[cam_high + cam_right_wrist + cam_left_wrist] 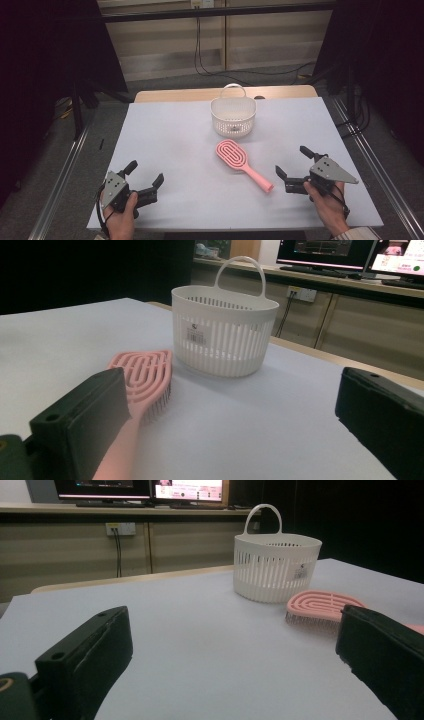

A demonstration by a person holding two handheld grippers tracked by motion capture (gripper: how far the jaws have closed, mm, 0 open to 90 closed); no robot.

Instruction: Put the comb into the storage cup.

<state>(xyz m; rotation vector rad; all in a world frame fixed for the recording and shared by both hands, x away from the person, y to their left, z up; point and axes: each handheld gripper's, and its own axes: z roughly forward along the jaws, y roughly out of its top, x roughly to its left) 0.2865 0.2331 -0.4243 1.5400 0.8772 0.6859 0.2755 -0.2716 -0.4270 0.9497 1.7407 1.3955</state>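
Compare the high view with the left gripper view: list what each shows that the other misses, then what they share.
High view alone: the right gripper, open near the pink hairbrush's handle, the hand holding it, the brush's whole handle, and the floor around the table.

Left gripper view alone: the monitors on the shelf behind, the wall socket, and the brush's bristles from the side.

Both: the white slatted basket with its handle, the brush head, the table, and the left gripper, jaws wide apart.
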